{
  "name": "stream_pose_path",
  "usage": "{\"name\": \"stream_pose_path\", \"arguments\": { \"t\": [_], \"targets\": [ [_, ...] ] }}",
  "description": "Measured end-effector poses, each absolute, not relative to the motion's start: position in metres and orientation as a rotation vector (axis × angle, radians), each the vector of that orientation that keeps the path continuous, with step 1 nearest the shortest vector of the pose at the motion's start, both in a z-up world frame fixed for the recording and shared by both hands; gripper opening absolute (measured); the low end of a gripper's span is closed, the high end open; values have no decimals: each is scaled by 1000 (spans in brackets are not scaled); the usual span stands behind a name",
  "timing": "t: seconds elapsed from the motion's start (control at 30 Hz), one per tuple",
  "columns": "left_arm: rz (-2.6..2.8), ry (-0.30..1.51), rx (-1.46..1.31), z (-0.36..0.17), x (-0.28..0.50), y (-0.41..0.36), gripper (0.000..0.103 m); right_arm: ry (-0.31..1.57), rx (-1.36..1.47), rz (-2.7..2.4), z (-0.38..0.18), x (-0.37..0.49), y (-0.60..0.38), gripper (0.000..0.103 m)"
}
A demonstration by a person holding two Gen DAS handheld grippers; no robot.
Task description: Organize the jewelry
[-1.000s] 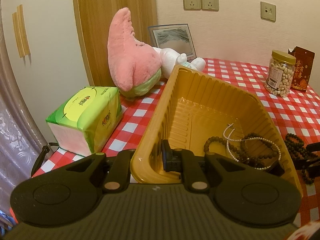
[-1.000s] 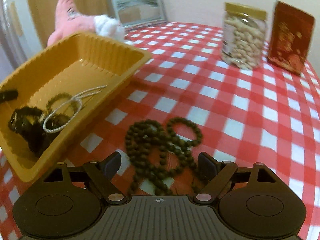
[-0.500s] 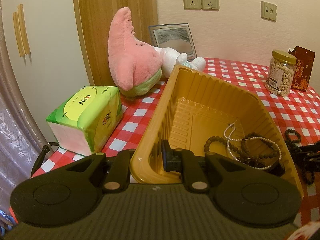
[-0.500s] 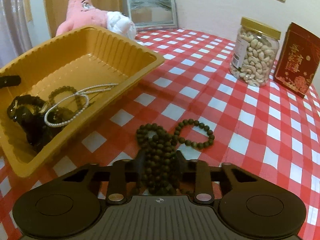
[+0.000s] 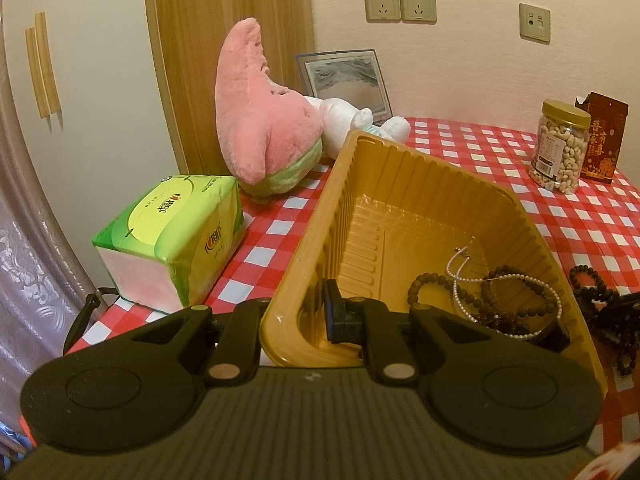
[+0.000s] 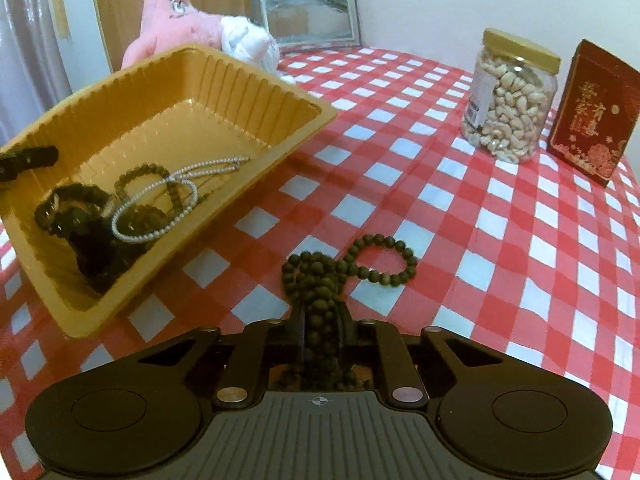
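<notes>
At the table's left edge a green tissue pack [image 5: 172,236] sits on the red-checked cloth [image 6: 500,240]. Behind it, at the back left corner, a pink plush [image 5: 264,116] leans with a white plush [image 5: 348,120] against it, and a framed picture [image 5: 344,80] stands against the wall.

Next comes the yellow tray [image 5: 404,184], tilted, its near end raised. The left gripper [image 5: 296,316] pinches the tray's near wall, one finger outside and one inside. Low in the tray lie a pearl strand [image 6: 160,216], a brown bead bracelet [image 6: 144,172] and some black jewelry [image 6: 80,220], all heaped toward the tray's lower side.

Just right of the tray, on the cloth near the table's front edge, lies the dark bead string [image 6: 320,280]. One loop of it rests flat on the cloth to the right; the bunched part runs back between the fingers of the right gripper [image 6: 320,320]. Its jaws have just been closing and now press on the beads from both sides, the bunch squeezed into a narrow column between them.

Further right, toward the back right corner, stands a clear nut jar [image 6: 508,100] with a gold lid. Just beside it, at the table's right edge, stands a dark red box [image 6: 592,112] with gold characters. Sockets [image 5: 400,4] are on the wall above the table.
</notes>
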State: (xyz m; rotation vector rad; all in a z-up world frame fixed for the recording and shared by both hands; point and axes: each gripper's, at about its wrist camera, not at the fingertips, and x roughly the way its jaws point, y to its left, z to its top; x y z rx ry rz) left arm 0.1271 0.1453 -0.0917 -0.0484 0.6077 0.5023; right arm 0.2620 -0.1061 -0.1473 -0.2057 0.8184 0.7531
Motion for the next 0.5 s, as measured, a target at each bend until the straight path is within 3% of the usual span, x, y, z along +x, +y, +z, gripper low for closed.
{"name": "stream_pose_path", "arguments": {
  "t": [0.1,0.17,0.5],
  "targets": [
    [502,607,-48,-92,127,145,12,802,-168,749,-131,262,-114,14],
    [500,607,-46,-91,127,145,12,793,-128,747,-118,263,-122,7],
    [489,599,-45,-89,126,145,11,657,-50,748,-35,257,-151,7]
  ]
}}
